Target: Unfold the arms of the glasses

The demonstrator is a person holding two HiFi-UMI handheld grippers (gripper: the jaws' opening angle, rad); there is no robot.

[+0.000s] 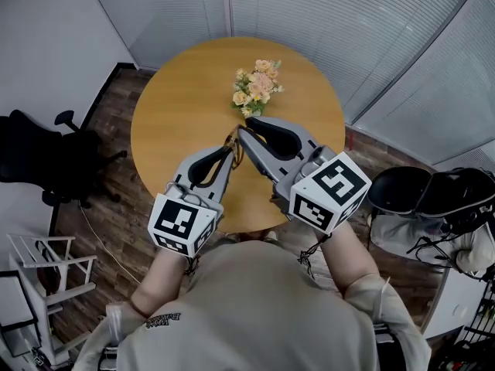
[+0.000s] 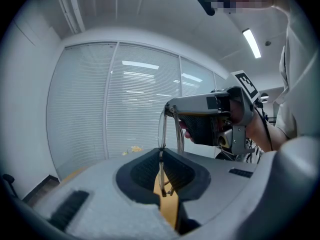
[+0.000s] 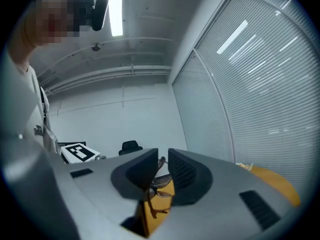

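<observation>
Above the round table (image 1: 178,107), the glasses (image 1: 234,140) are held aloft between both tips — left gripper (image 1: 229,151) pinched on one end, right gripper (image 1: 242,131) clamped on the other — their long axis running from gripper to gripper.

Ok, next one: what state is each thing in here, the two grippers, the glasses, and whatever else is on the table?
left gripper: shut on the glasses.
right gripper: shut on the glasses.
glasses: held up between both grippers, off the table; how far the arms are unfolded cannot be told.
flowers: resting on the table, apart from both grippers.
</observation>
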